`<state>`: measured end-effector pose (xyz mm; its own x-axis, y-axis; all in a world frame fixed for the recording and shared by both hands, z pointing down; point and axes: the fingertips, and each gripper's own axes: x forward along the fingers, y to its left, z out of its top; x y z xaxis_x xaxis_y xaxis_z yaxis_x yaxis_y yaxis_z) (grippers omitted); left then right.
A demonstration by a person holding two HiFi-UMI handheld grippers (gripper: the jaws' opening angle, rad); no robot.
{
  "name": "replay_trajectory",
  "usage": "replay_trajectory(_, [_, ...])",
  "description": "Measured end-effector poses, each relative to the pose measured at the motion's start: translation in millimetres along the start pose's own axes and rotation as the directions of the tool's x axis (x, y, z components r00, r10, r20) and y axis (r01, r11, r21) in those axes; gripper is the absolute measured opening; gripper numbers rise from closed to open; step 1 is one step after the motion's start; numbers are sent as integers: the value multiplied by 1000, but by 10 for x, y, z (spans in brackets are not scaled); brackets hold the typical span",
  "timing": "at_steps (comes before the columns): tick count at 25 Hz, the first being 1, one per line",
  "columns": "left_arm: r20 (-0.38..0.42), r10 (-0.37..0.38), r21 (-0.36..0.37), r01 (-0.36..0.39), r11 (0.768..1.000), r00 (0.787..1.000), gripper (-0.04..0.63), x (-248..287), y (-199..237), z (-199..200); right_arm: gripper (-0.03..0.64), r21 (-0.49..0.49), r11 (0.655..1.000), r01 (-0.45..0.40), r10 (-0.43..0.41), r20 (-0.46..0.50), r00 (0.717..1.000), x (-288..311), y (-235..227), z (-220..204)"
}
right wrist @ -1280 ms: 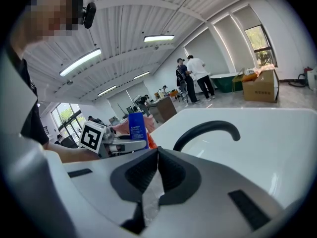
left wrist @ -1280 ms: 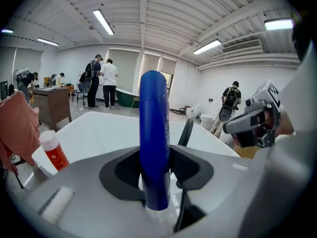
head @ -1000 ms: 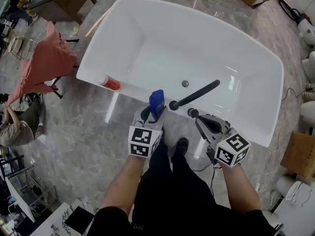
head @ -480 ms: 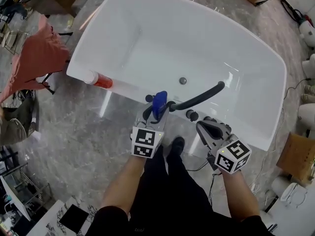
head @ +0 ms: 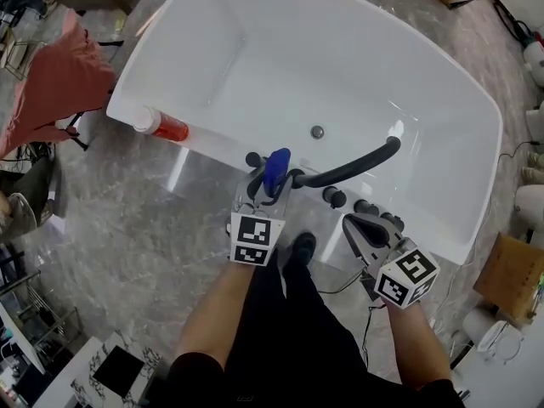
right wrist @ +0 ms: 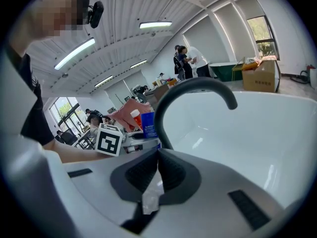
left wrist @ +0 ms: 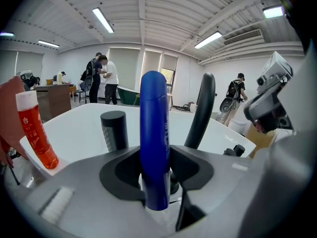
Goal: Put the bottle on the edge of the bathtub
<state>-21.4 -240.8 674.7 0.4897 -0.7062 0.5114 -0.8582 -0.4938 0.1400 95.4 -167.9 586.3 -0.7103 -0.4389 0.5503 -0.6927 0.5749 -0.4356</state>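
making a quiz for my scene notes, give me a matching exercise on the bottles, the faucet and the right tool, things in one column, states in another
Things:
1. blue plastic bottle
2. red translucent bottle with white cap
3. black curved faucet spout
4. right tool

States:
A. arches over the basin
B. gripped by the left tool
C. jaws together
D. sits on the white bathtub's rim, ungripped

Pairs: 1-B, 2-D, 3-A, 4-C

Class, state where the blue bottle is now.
In the head view the blue bottle is upright, clamped in the left gripper at the near rim of the bathtub, left of the black faucet; the red bottle sits further left on that rim.
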Motion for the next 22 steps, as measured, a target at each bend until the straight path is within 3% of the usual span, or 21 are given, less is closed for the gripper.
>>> replay_trajectory(5, [20,25,17,-26,1000,999,172,137,70,-70,12,4,1000,4,-3,-23,1000,12,-71,-150])
replay_trajectory(12, [110,57,15,-59,998,992,172,283,139,-90,12,-13,1000,-5,4,-66,998,30,-57,-371])
replay_trajectory(22, [96,49,0,-49,999,994,172,444,137,-288,12,0,1000,5,-5,-59,998,6,-85,-422])
